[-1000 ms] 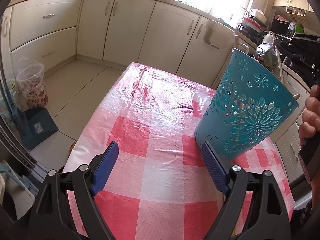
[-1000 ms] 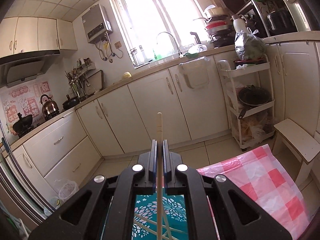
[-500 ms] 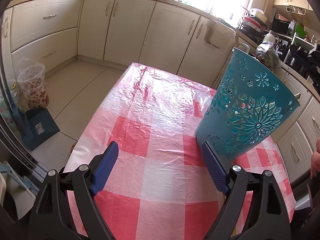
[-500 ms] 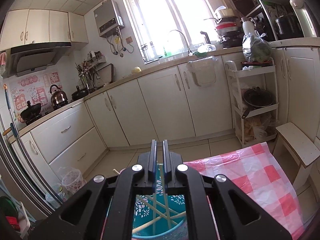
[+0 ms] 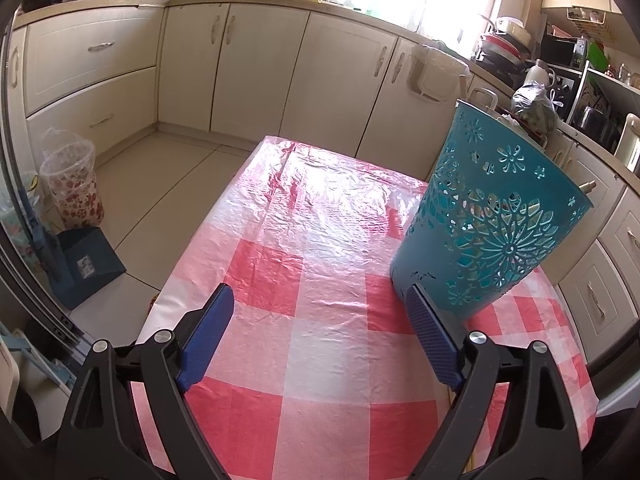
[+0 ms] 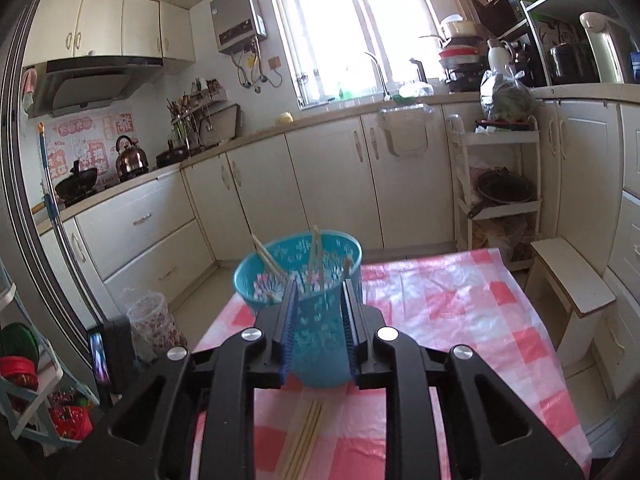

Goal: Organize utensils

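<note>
You are working at a table [image 5: 320,352] covered with a red-and-white checked plastic cloth [image 6: 472,300] in a kitchen lined with cream cabinets [image 6: 332,184]. Nearest to you, a bundle of loose wooden chopsticks [image 6: 306,436] lies flat on the cloth under your right gripper [image 6: 318,312], whose jaws are opening with nothing pinched between them. Your left gripper [image 5: 316,332] is spread wide over bare cloth, gripping nothing; its right-hand pad sits just beside the base of the teal cut-out utensil holder [image 5: 484,224]. That holder stands on the cloth ahead of your right gripper, with several chopsticks in the holder [image 6: 314,256] leaning against its rim. Beyond the table, a white shelf cart [image 6: 496,196] stands against the cabinets under the bright window [image 6: 340,28].
</note>
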### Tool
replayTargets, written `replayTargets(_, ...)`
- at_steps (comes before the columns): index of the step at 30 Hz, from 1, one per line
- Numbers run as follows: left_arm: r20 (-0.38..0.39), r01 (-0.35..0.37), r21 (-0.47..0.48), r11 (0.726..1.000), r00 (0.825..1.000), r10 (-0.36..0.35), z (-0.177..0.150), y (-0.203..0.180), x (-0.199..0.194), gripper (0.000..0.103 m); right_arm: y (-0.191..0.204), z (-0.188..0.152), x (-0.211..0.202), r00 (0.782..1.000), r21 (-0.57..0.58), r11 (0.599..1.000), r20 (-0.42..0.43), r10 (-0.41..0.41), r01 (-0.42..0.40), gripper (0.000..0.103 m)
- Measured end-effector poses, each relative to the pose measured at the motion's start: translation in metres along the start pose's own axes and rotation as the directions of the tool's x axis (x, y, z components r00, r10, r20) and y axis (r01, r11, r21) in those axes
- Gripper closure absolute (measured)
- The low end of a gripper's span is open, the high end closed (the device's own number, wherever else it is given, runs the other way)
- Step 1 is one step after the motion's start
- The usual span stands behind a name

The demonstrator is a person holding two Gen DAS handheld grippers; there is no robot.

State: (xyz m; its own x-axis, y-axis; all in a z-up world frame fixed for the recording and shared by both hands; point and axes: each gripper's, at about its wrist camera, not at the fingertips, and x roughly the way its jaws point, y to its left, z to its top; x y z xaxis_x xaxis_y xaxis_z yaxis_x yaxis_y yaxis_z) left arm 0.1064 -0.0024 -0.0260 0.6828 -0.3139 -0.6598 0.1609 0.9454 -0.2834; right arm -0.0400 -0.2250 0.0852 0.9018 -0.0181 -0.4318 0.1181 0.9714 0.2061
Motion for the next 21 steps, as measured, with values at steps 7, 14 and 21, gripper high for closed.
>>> replayTargets(7,0.003,-0.004,-0.017,1.000,1.000,0.005,0.000,0.004,0.000,0.018,-0.017,-0.059,0.027,0.970,0.017,0.999,-0.239,-0.041,0.047,0.080)
replayTargets(14,-0.002,-0.003,-0.014,1.000,1.000,0.003,0.000,0.004,0.001,0.016,-0.016,-0.088,0.052,0.929,-0.012,0.999,-0.367,-0.054,0.053,0.080)
replayTargets(21,-0.006,-0.003,-0.007,1.000,1.000,0.003,-0.001,0.001,0.002,0.016,-0.003,-0.100,0.078,0.895,-0.051,0.997,-0.440,-0.071,0.054,0.080)
